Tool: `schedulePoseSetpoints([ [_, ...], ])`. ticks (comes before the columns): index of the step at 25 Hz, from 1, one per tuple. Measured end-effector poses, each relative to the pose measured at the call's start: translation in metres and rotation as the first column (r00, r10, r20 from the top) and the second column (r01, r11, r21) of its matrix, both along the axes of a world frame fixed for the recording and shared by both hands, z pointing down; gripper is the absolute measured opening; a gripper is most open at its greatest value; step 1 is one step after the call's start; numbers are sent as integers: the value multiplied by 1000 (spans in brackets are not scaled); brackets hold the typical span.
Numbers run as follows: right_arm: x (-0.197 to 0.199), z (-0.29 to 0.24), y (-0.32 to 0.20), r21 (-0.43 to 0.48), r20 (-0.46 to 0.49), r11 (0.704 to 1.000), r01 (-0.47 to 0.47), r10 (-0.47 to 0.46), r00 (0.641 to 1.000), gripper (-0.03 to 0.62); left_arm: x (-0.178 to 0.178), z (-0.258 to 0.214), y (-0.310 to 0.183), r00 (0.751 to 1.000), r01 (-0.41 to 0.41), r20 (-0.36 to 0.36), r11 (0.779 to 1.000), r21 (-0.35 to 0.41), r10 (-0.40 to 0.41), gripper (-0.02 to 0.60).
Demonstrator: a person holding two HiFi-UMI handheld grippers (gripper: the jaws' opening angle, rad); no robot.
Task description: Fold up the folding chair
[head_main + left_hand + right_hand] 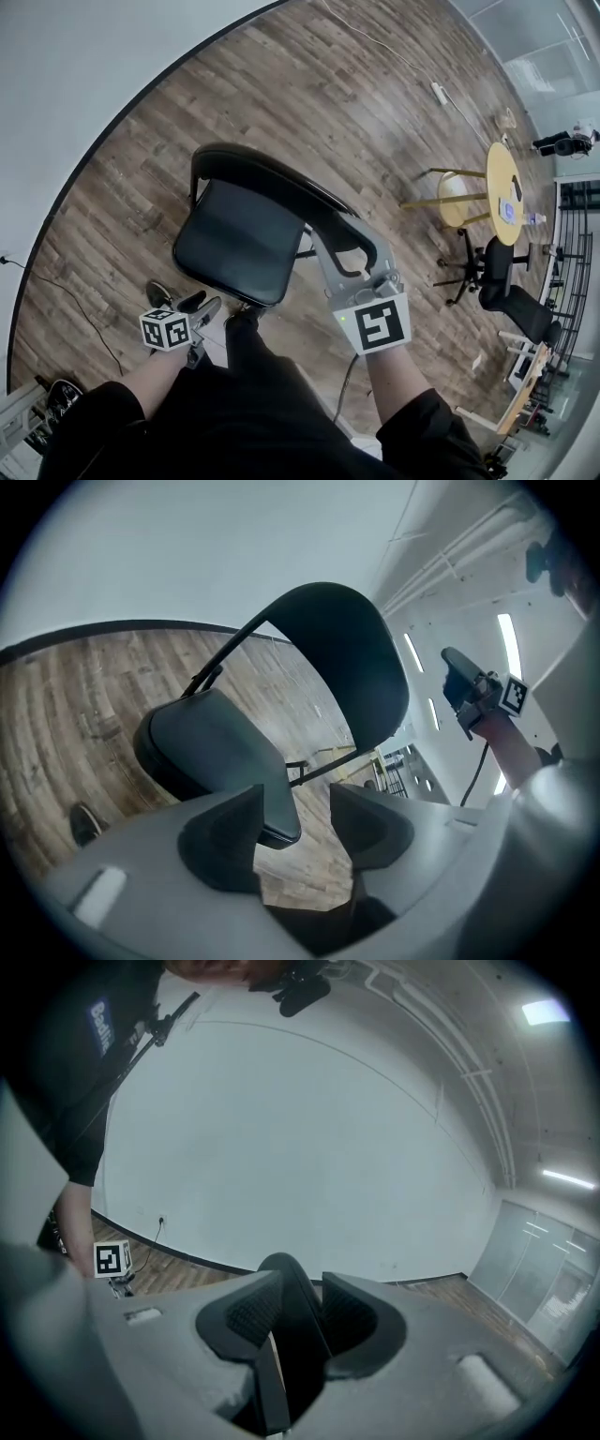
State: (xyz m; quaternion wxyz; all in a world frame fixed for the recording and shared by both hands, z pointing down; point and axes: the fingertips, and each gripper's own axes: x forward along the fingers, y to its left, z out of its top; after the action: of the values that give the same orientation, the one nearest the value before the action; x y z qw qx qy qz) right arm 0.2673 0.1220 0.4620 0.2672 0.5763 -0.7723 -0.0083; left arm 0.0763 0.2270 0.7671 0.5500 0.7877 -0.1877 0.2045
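Observation:
The black folding chair stands unfolded on the wood floor, its seat (234, 239) level and its curved backrest (267, 178) behind it. My right gripper (330, 232) is at the backrest's right edge; in the right gripper view both jaws sit around the backrest's rim (281, 1283), which fills the gap and touches both pads. My left gripper (202, 307) is low at the seat's near left corner. In the left gripper view it (295, 832) is open, with the seat's edge (277, 808) showing just beyond the gap and nothing pressed between the pads.
My legs in black trousers fill the bottom of the head view, with a shoe (159, 295) beside the chair. A cable (70, 300) runs along the floor by the white wall. A round yellow table (503, 178) and an office chair (514, 305) stand at the far right.

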Motion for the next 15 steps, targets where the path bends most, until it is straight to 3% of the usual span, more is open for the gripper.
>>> schedulePoseSetpoints([
  [4,5,7,-7,-18,-29,1000,3,-3,1000,124,-4,23,-2,993,112,-27,991,-75,-115,222],
  [9,8,13,-17,-43,-78,999,32,-35,996,129,-9,49,-1,979,198,-26,972,-124,-203,226],
  [15,10,22,-29,-79,-107,995,52,-60,992,150,-5,77,8,943,305,-58,921,-241,-327,261],
])
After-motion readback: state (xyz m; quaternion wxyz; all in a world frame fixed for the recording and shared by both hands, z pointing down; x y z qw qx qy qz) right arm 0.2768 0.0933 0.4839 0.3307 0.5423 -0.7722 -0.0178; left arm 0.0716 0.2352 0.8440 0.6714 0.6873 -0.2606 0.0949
